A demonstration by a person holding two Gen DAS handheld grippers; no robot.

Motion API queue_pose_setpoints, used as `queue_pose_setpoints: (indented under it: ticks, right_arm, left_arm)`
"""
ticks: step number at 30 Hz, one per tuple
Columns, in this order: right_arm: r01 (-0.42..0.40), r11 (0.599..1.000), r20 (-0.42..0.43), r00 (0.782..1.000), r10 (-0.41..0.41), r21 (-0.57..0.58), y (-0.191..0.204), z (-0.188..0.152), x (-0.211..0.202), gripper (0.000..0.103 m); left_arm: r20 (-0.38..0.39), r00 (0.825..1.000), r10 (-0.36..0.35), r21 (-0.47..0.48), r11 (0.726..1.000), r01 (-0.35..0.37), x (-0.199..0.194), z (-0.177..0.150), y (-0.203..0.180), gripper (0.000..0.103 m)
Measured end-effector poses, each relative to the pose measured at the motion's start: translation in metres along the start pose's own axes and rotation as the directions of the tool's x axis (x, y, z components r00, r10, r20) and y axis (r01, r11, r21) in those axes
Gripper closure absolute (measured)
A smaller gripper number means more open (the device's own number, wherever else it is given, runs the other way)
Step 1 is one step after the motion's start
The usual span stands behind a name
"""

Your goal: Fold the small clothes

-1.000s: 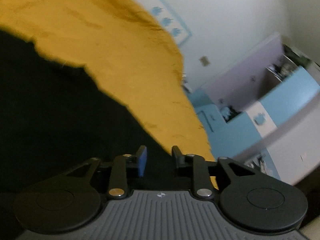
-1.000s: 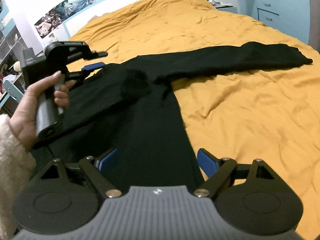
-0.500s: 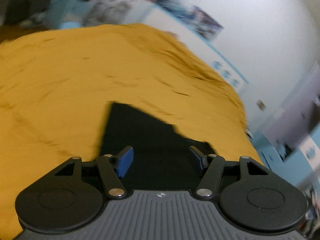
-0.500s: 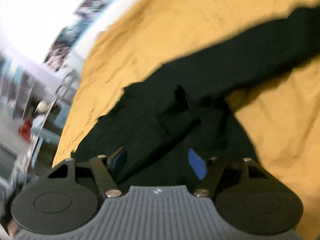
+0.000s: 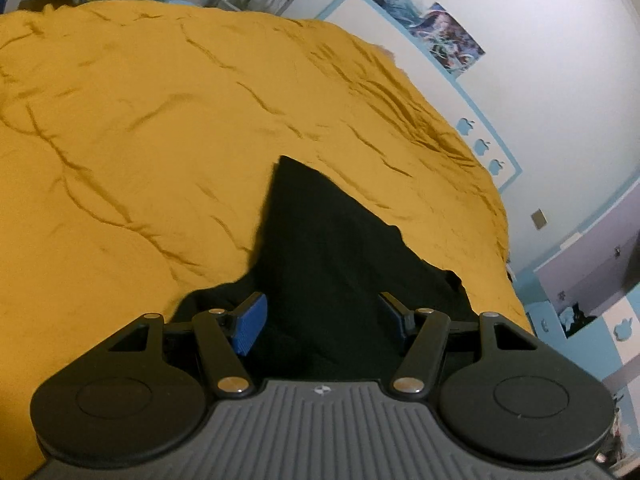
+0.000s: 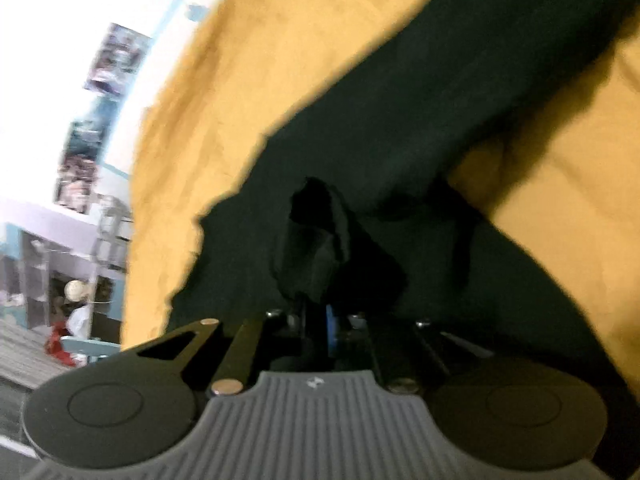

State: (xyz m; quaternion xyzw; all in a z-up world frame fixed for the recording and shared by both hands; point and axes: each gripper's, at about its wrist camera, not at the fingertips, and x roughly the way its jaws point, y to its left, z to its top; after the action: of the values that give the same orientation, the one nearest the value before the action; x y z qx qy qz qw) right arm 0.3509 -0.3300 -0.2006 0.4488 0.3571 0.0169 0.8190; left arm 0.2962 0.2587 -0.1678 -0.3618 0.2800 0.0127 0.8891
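A black long-sleeved garment (image 6: pixel 400 128) lies spread on the mustard-yellow bedcover (image 6: pixel 280 40). In the left wrist view a pointed black part of the garment (image 5: pixel 320 240) runs up between the fingers of my left gripper (image 5: pixel 324 316), which is open with its blue pads wide apart over the cloth. In the right wrist view my right gripper (image 6: pixel 320 316) is shut on a bunched fold of the black garment (image 6: pixel 316 240) that stands up just past its tips. One sleeve stretches away to the upper right.
The yellow bedcover (image 5: pixel 160 140) fills most of the left wrist view. A white wall with posters (image 5: pixel 444 36) and blue trim lies beyond the bed. Blue and white cabinets (image 5: pixel 580 320) stand at the right. Shelves with clutter (image 6: pixel 72 288) show at the left of the right wrist view.
My left gripper has opened and swung to face across the bed. My right gripper has moved in onto the garment and shut on a fold of it.
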Motion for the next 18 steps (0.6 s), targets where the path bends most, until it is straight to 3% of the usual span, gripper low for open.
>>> queue_pose_setpoints:
  ticks: [4,8,11,15,18]
  right_arm:
    - [0.037,0.999,0.073,0.997,-0.036,-0.017,-0.002,0.001,-0.022,0.099]
    - [0.167,0.986,-0.003,0.986,-0.167,-0.012,-0.022,-0.004,-0.004,0.091]
    - [0.157,0.987,-0.004,0.988,-0.157,0.033,-0.025,0.000,-0.010,0.089]
    - [0.195,0.979,0.146,0.972,-0.185,-0.060,-0.005,0.003,-0.043,0.063]
    - [0.173,0.967,0.224,0.966,-0.129,-0.186,0.021,0.011,-0.045,0.063]
  left_arm:
    - [-0.018,0.999,0.040,0.012,0.999,-0.039,0.001,-0.007,0.005,0.029]
    - [-0.076,0.992,0.099,-0.005,0.995,-0.099,0.015,-0.013,0.013,0.028]
    - [-0.090,0.988,0.124,-0.021,0.992,-0.127,0.018,-0.014,0.016,0.029]
    - [-0.029,0.997,0.070,-0.016,0.997,-0.071,0.010,-0.010,0.005,0.029]
    - [0.003,0.999,0.036,0.013,0.999,-0.036,0.013,-0.009,-0.008,0.027]
